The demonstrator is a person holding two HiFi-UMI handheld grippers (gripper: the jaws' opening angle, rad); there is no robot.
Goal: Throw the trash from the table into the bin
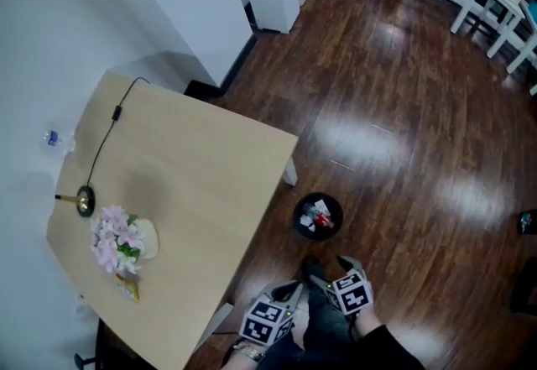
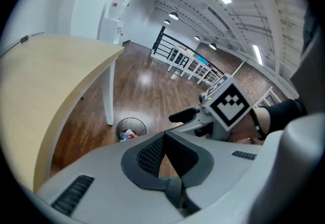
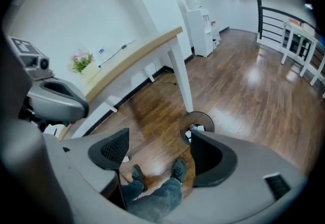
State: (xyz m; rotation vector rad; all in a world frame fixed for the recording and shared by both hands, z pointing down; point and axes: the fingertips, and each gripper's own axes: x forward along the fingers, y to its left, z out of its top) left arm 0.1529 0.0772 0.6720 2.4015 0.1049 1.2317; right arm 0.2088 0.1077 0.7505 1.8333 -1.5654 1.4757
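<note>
The left gripper's (image 2: pixel 163 136) ribbed dark pads meet at their tips with nothing held. The right gripper's (image 3: pixel 160 139) pads stand apart and empty. A round black mesh bin (image 1: pixel 296 211) stands upright, mouth up, on glossy dark planks near the pale wooden table's (image 1: pixel 210 175) leg. It holds crumpled white and red trash (image 1: pixel 317 216).
</note>
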